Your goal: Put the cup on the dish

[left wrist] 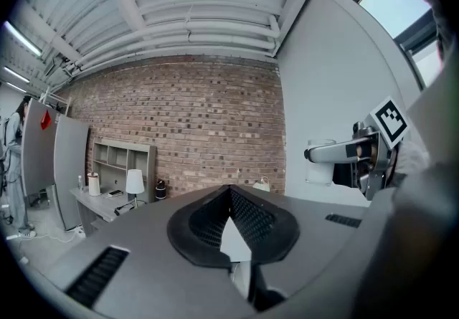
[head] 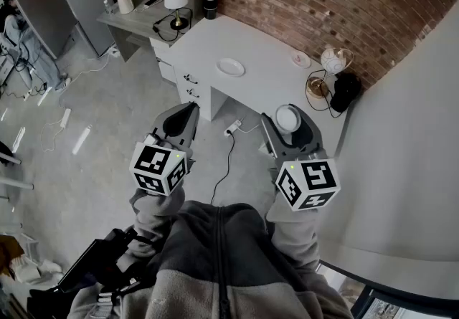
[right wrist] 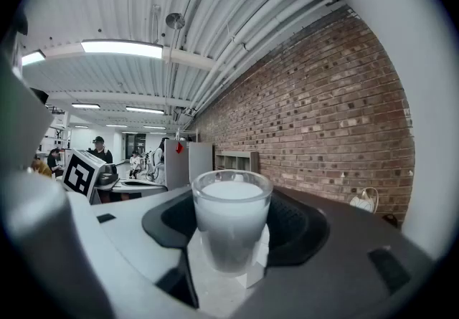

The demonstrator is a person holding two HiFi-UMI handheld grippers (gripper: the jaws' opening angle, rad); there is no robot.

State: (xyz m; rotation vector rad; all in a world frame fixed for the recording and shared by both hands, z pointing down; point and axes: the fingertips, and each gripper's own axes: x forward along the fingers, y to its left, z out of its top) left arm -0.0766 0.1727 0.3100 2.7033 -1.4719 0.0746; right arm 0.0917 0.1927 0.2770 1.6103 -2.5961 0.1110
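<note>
Between the jaws of the right gripper (head: 287, 124) stood the cup (right wrist: 231, 224), a clear tumbler, upright. The jaws were closed on its sides, spread wide by its girth. So the pickup, as I judged it, was done.

The left gripper (left wrist: 231, 196) carried nothing; its jaws were shut together, tip against tip, and it hung level beside the right one.

Both grippers sat above open floor, well short of the white table (head: 265, 45), so the carry had barely got anywhere. The dish (head: 231, 67) lay bare on the table's left half, nearer the front edge than the brick-wall edge, and well apart from the cup. A smaller dish (head: 301, 59) sat by the back edge; I took the larger, closer one as the target, though I couldn't be sure.

Left to do, by my reckoning: bring the cup over the table's front edge, lower it upright onto the dish, then open the jaws and back away.
</note>
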